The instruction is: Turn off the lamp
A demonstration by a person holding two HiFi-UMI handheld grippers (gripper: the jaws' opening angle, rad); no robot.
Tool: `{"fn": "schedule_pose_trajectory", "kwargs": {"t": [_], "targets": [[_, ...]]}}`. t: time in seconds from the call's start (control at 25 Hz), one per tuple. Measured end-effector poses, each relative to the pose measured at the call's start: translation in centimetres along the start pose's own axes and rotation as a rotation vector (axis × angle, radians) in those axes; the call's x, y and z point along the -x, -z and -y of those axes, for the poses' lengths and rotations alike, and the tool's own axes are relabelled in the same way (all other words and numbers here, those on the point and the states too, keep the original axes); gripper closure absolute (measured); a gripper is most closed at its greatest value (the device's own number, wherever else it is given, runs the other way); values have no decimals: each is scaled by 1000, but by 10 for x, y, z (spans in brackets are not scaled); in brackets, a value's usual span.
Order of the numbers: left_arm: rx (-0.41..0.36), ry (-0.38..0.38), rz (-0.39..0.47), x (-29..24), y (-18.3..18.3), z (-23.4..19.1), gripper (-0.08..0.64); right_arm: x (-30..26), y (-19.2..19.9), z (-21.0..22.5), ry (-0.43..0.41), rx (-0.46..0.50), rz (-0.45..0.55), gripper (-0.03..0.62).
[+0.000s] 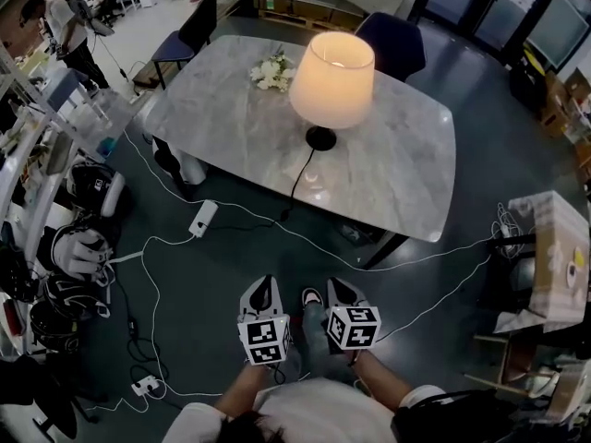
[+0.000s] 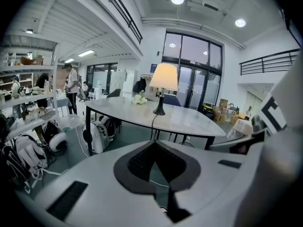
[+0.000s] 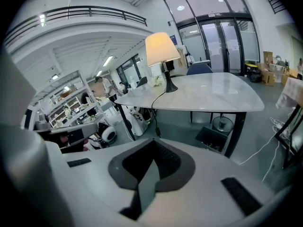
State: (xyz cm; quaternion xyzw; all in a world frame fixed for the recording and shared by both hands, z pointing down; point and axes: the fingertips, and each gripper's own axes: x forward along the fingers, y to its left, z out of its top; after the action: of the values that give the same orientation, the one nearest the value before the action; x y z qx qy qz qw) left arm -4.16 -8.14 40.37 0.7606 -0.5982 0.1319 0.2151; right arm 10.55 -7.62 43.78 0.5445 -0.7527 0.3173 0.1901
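Note:
The lamp (image 1: 331, 77) stands lit on the grey marble table (image 1: 397, 169), with a cream shade and a black base (image 1: 320, 137). Its black cord (image 1: 297, 185) runs off the near table edge down to the floor. Both grippers are held low over the dark floor, well short of the table. My left gripper (image 1: 263, 286) is shut with nothing in it, and my right gripper (image 1: 334, 286) beside it is shut and empty too. The left gripper view looks past its closed jaws (image 2: 154, 144) at the lamp (image 2: 164, 77). In the right gripper view, the lamp (image 3: 161, 48) stands beyond the closed jaws (image 3: 153, 142).
White flowers (image 1: 272, 70) lie on the table behind the lamp. A white power strip (image 1: 202, 218) and white cables (image 1: 148, 275) cross the floor. Bags and shelves (image 1: 78, 247) crowd the left. Chairs (image 1: 392, 40) stand behind the table, a small table (image 1: 554, 257) at right, a person (image 1: 60, 21) far left.

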Motion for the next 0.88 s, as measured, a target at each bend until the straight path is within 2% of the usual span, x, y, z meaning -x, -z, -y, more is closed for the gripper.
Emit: {"fn": "schedule_pose_trajectory", "kwargs": {"t": [0.36,0.6,0.88], "targets": [[16,-4,-74,-34,39,5,552,-31,21,17,-11,-14,-48,594],[56,-12,-101,-61,63,1,552,-62,31,31,-18,-26,-55,594],[41,3,-129,-96,96,0,552,-93,46,48,-18,-34,-63,594]]}}
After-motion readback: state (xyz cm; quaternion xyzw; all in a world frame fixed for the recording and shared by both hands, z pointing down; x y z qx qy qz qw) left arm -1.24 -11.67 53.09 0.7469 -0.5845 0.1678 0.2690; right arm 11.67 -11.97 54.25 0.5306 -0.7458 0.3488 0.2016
